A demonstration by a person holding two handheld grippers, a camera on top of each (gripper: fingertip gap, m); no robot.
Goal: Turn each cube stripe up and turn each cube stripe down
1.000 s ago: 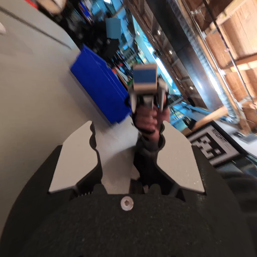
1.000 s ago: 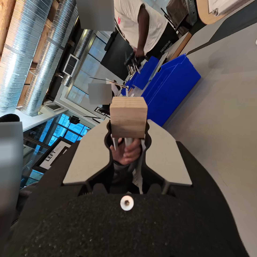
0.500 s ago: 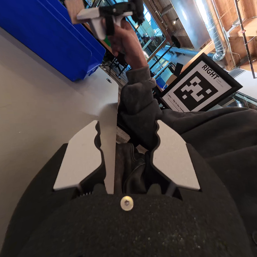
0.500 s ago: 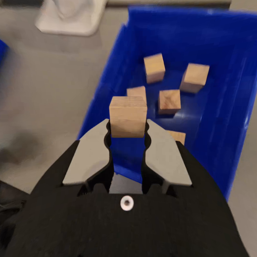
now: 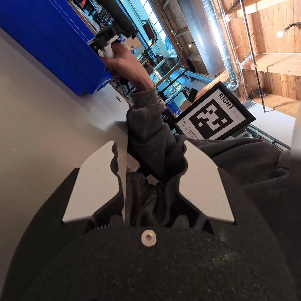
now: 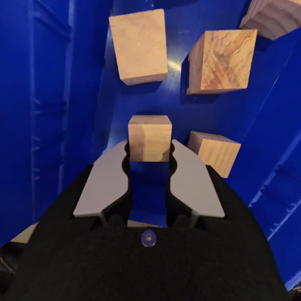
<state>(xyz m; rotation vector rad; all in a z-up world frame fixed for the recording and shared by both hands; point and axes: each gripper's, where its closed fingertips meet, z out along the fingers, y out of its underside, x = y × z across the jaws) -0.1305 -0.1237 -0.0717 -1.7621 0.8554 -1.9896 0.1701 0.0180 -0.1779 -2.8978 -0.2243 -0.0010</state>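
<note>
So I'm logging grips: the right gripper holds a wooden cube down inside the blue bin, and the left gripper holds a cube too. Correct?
Not quite. The left gripper is open and empty, as the left wrist view shows. The rest stands: the right gripper is shut on a wooden cube down inside the blue bin.
</note>
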